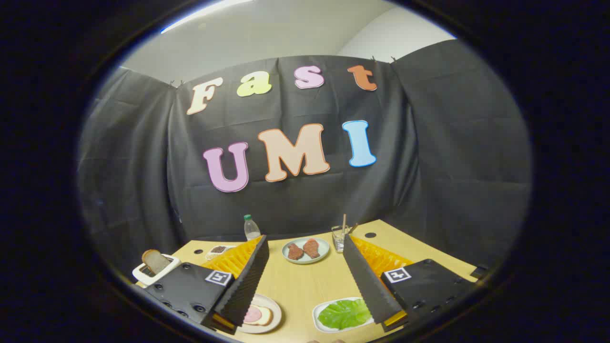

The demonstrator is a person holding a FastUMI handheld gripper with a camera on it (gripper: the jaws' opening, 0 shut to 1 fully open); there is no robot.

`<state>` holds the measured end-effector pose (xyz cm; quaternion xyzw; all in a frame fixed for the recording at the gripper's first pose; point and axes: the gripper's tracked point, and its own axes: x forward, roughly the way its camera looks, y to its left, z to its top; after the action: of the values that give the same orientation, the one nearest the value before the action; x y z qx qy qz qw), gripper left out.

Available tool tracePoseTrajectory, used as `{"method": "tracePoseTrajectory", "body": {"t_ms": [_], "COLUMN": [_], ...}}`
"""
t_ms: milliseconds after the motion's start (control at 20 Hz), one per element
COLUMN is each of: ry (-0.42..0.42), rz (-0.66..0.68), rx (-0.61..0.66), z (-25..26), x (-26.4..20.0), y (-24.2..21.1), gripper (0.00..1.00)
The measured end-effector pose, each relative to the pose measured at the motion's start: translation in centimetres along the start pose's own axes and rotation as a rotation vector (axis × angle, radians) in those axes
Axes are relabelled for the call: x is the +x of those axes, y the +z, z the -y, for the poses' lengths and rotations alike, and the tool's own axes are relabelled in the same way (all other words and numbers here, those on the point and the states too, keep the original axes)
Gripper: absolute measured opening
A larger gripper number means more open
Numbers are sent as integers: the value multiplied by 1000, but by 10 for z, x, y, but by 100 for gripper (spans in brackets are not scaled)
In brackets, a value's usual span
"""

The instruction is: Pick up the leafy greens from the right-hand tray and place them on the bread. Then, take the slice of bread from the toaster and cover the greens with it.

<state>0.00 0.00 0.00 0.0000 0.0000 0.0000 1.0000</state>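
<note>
The gripper (305, 286) hangs above the wooden table (300, 286) with its fingers spread wide and nothing between them; the leafy greens (344, 313) lie on a white tray (320, 320) just beside the right finger, which covers the tray's right side; the bread (259, 315), topped with a pink slice, sits on a plate (273, 312) partly under the left finger; the second slice of bread (155, 260) stands up out of the white toaster (143, 275) beyond the left finger. The likely trouble is the greens themselves; thin and flat on the tray, they may slip out of a pinch or come up only in part, and a low approach could nudge the tray aside; a careless drop might also leave them hanging off the bread. How much of the plate and tray lies under the fingers cannot be told; a small dish (220, 250) behind the left finger is too obscured to read; the plate of meat (305, 249), a bottle (250, 227) and a glass (339, 237) stand well beyond.
</note>
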Motion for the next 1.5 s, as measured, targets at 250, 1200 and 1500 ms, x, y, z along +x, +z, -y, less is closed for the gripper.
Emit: {"method": "tracePoseTrajectory", "body": {"t_ms": [250, 1200, 1500], "ry": [-26, -17, 58], "rz": [-9, -14, -210], "rx": [-29, -76, -126], "z": [4, 28, 63], "x": [-6, 17, 28], "y": [-3, 2, -47], "gripper": [99, 99, 100]}}
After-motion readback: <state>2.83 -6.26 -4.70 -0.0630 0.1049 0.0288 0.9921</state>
